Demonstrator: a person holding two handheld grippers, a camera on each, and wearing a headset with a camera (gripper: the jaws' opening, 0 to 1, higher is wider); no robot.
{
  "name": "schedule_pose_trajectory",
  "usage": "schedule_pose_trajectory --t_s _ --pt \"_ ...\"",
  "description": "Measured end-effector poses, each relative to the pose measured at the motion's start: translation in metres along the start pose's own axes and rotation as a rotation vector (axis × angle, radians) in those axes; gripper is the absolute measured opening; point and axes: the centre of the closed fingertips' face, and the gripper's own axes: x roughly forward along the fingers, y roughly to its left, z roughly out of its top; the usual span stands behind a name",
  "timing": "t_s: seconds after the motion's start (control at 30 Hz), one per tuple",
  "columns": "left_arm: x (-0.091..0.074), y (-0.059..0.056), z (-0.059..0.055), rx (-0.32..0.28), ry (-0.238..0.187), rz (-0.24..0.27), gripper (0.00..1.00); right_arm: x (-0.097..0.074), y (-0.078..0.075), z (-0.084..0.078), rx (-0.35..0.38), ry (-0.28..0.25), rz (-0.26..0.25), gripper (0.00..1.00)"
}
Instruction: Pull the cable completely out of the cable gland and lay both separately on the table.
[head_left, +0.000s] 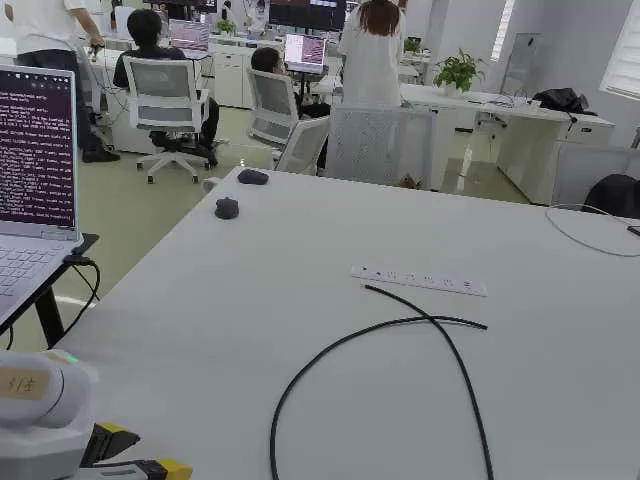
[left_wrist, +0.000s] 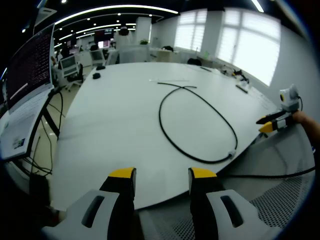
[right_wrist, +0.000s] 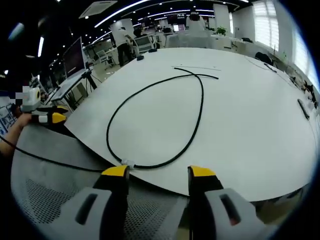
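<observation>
Worktop (head_left: 200, 330) edge is right under you: both gripper views look in from just off the near rim, over a mesh chair (right_wrist: 50, 200). Your left gripper (left_wrist: 162, 175) hangs off the near left corner, jaws wide apart, nothing between them. The head view catches that left gripper (head_left: 140, 452) low at the left, below the laptop (head_left: 35, 160) on its stand. Your right gripper (right_wrist: 159, 172) sits further along the same edge, jaws just as wide, also empty. Each one shows in the other's view, well apart.

Room now: bare white surface runs broad on both sides of the cable (head_left: 340, 343), with more of it to the right. The far side is tighter, where a white power strip (head_left: 420, 280) lies just beyond the loop. Two small dark objects (head_left: 227, 208) sit well off toward the far left.

The cable lies in one big loop, with its long axis running from the near edge away toward the power strip. The strands cross at the far end; one tip points right, the other reaches up-left to just beside the strip. At the near end, right at the rim, the cable gland (right_wrist: 125, 162) is on the cable, a small pale fitting just ahead of your right gripper's left jaw. In the left gripper view the cable gland (left_wrist: 231, 152) sits off to the right. A black line runs from there across the chair; you cannot tell whether it is the same cable.
</observation>
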Motion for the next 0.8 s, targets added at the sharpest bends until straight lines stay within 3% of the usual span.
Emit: schedule_pose_trajectory --t_s 0.8 --pt "0.0006 0.0002 -0.0019 0.000 0.009 -0.001 0.42 -0.0002 0.0011 0.0007 0.003 -0.006 0.006 0.46"
